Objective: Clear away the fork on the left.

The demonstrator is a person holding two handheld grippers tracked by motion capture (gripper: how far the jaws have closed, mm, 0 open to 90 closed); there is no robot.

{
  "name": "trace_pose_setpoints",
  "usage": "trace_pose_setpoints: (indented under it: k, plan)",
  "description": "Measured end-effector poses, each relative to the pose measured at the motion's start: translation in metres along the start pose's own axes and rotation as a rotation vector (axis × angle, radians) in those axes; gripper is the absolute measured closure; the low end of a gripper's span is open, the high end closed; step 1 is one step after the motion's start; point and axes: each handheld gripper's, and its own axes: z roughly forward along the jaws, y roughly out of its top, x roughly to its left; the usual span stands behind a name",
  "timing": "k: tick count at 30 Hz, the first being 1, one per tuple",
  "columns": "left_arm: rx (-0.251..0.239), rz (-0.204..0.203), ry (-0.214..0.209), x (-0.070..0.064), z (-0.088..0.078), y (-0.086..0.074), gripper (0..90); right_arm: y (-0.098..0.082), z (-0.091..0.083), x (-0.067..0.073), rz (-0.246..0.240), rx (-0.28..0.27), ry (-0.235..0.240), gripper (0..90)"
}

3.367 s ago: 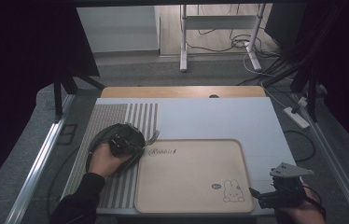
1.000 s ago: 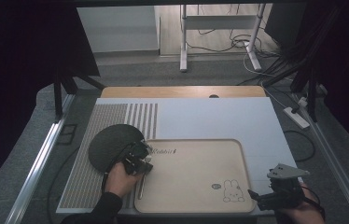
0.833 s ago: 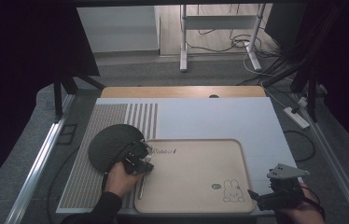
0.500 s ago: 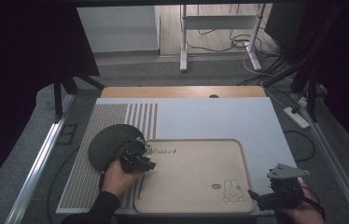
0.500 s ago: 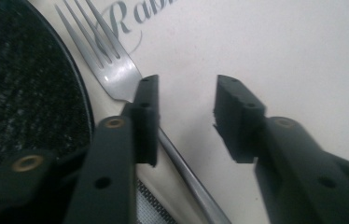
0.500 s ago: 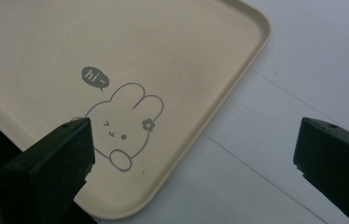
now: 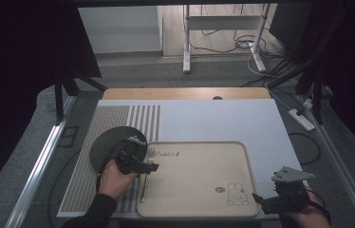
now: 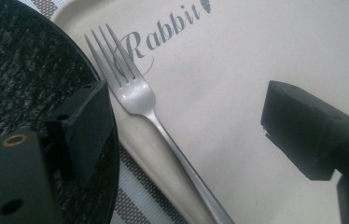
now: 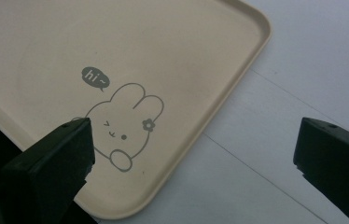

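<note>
- along the left edge of the tray lies my fork (image 8: 137,95): thin polished metal, four slim tines by the printed "rabbit" lettering, its narrow handle running back along the raised rim.
- my left gripper (image 8: 182,121) hangs right over it, and its jaws have just been opening; they now stand wide, the fork on the tray between them with neither blocky matte black pad touching it.
- the tray (image 7: 199,199) is a smooth beige rounded rectangle with a low curled lip and a small rabbit drawing near its right corner.
- just beside the fork, off the tray's left edge, sits a round black plate (image 7: 107,145) with a rough speckled surface.
- both rest on a pale placemat (image 7: 213,118), woven grey stripes on its left part.
- my right gripper (image 9: 193,154) hovers over the tray's near right corner, jaws spread wide, holding nothing.
</note>
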Motion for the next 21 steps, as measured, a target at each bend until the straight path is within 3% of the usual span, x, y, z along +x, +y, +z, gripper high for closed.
trace_pose_setpoints:
  k: [5, 8, 12, 17, 21]
  plan:
    - [-0.019, 0.022, 0.017, 0.003, -0.001, -0.002, 4.6, 0.0, 0.0, 0.0, 0.0, 0.0, 0.0, 0.0]
    - [-0.057, 0.041, 0.022, 0.004, -0.002, -0.004, 1.3, 0.0, 0.0, 0.0, 0.001, -0.001, 0.0, 0.0]
    - [-0.093, 0.04, 0.0, 0.008, -0.005, -0.006, 0.0, 0.0, 0.0, 0.0, 0.001, 0.0, 0.001, 0.0]
    - [-0.13, 0.057, 0.003, 0.012, -0.011, -0.009, 0.0, 0.0, 0.0, 0.0, 0.003, -0.001, 0.001, 0.0]
    - [-0.152, 0.047, 0.003, 0.015, -0.016, -0.013, 0.0, 0.0, 0.0, 0.0, 0.004, -0.001, 0.002, 0.0]
